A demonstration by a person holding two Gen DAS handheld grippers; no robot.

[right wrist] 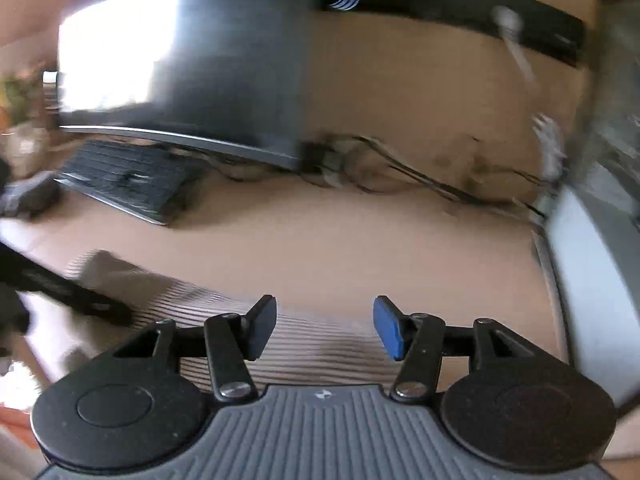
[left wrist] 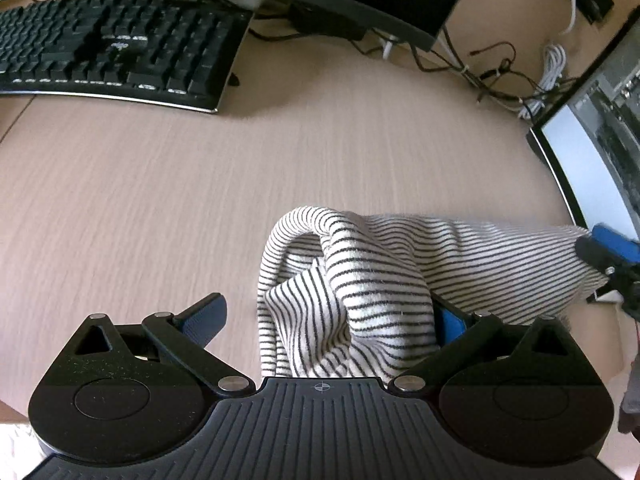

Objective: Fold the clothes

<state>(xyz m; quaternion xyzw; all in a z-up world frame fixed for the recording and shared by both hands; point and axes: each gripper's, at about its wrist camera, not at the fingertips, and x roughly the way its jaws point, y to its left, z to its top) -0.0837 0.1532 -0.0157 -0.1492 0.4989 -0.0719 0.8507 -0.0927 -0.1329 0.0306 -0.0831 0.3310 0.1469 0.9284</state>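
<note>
Black-and-white striped garment bunched on wooden desk, draped between left gripper wide-spread jaws, right gripper half-open above it, empty

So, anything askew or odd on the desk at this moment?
Yes: the striped garment lies bunched in a twisted heap rather than flat, draped over one finger of the open left claw. Loose cables tangle behind.

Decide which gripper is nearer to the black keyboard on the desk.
Left. The left gripper sits over the striped garment, with the keyboard just ahead across the bare desk. The right gripper sees it farther off, up on its left.
</note>
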